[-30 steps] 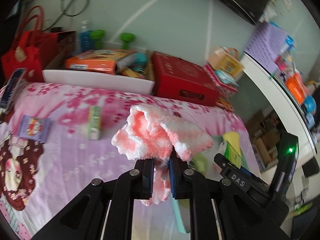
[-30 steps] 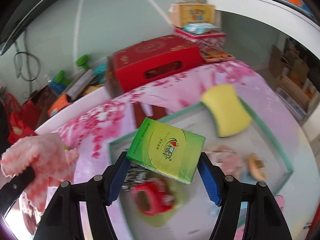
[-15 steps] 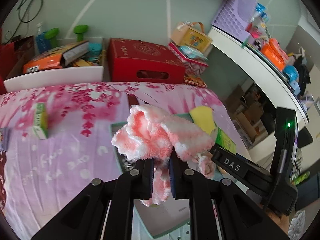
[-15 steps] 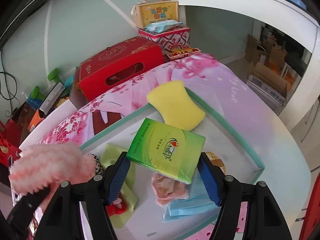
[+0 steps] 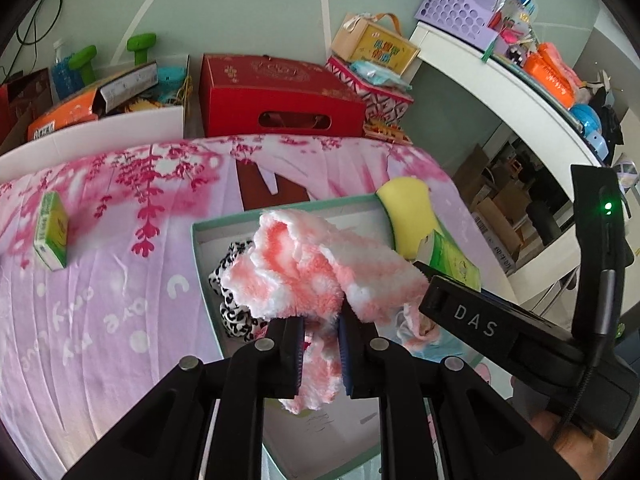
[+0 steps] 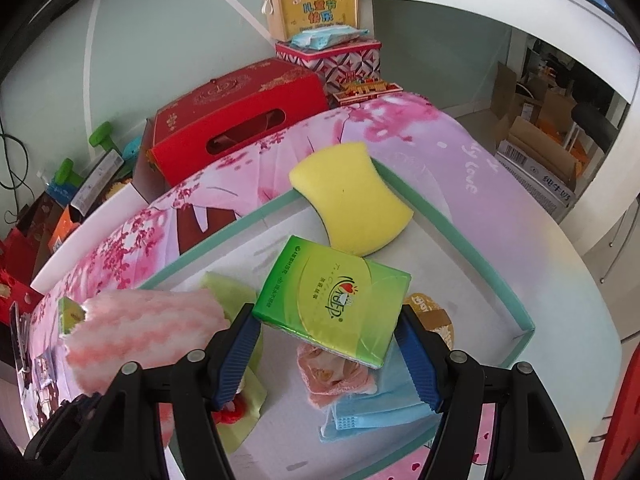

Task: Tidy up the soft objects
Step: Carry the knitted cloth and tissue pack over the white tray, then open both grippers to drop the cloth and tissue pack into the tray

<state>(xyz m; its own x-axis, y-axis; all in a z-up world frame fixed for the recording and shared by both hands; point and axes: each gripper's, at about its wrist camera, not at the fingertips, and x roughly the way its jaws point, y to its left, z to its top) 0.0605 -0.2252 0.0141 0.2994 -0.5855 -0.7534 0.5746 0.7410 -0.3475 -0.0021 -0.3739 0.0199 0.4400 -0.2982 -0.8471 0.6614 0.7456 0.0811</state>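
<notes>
Left claw (image 5: 321, 354): closed on pink fluffy cloth (image 5: 316, 268), which may snag tray rim (image 5: 280, 212).
Right claw (image 6: 329, 360): clamps green tissue pack (image 6: 332, 300); could drop onto sponge (image 6: 350, 196) at 12 o'clock.

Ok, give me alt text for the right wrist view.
The right gripper clamps a green tissue pack above a teal-rimmed tray holding a yellow sponge and folded cloths. At left, a pink-and-white fluffy towel hangs over the tray.
</notes>
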